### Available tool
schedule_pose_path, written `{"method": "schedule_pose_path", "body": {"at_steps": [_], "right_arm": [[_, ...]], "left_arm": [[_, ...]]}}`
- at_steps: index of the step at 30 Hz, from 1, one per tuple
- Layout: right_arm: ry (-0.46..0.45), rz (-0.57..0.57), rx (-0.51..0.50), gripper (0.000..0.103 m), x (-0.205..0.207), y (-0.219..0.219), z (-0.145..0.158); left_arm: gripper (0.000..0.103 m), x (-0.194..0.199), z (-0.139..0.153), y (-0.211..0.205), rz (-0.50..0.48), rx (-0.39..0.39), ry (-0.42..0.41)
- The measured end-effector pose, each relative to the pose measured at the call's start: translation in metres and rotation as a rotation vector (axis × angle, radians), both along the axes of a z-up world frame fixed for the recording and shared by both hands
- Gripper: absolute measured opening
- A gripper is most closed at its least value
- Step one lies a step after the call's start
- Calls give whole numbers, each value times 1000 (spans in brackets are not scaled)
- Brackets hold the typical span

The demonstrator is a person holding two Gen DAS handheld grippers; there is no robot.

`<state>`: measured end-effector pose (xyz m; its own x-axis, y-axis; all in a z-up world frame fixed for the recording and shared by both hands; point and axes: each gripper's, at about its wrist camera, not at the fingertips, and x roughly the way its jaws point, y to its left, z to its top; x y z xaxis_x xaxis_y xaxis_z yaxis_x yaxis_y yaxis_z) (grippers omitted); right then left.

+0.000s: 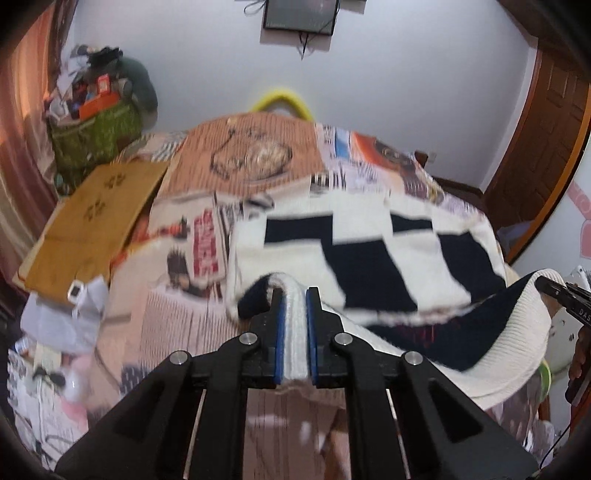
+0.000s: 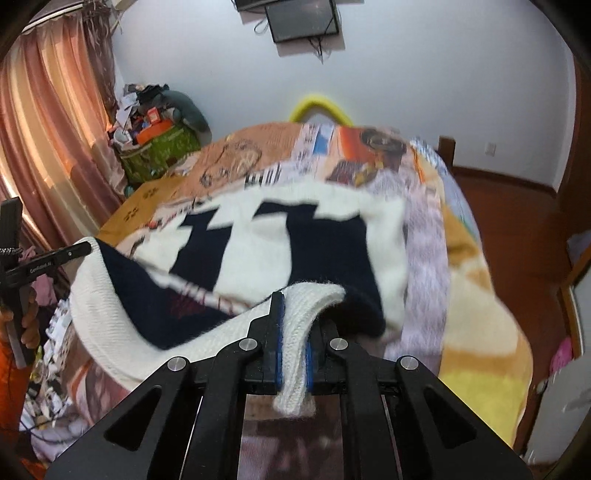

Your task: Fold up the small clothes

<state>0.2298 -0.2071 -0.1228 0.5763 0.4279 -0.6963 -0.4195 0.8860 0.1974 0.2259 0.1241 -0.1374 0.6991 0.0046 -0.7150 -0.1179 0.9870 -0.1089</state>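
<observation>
Clamped between blue pads, nearest the lens: ribbed white hem of a navy-and-white knit sweater (image 1: 369,254), pinched tight by the left claw (image 1: 294,299) at one corner and by the right claw (image 2: 293,310) at the other, both closed on the fabric. Hem raised off the bed, sagging in a shallow curve between the two grips; rest of the sweater spread flat across a patchwork blanket (image 1: 258,155) printed with pictures and text.

Judged the opening fold, bottom edge to be carried toward the far end of the garment. Best done with both corners kept level and the hem drawn taut enough to take out the sag, then laid down square to the sides so the block pattern lines up; uneven height likely to skew the crease.

No surface in play, only the bed (image 2: 480,295), with a yellow blanket along its right side. Beyond it, a pale wall with a dark framed screen (image 2: 303,20), pink curtains (image 2: 48,122) at the left, a green bag (image 2: 159,155) heaped with clutter in the corner, wooden door (image 1: 546,129) at the right.
</observation>
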Motion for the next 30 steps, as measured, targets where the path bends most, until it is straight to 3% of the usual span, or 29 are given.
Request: {"method": "schedule_pose_path", "body": {"at_steps": [5,11,21,24,27,30], "right_arm": [[-33,-12,10,7,38,5,10],[-28,-40,20,7,92,7,10],[144,-108,-3,8,167,5,-42],[197,-106,37,9,176,-3,-47],[215,-88,69,12,177,-12,-41],[214,-64,75,14,174,-17,-31]], "left_arm": [[7,43,9,9,26,33,-30],[7,98,-1,33,71,33,-17],[7,179,-62,59,137,81,127],[7,194,-83,64,147,86,176],[8,197,-87,66,135,81,183],[17,194,-75,70,137,77,158]]}}
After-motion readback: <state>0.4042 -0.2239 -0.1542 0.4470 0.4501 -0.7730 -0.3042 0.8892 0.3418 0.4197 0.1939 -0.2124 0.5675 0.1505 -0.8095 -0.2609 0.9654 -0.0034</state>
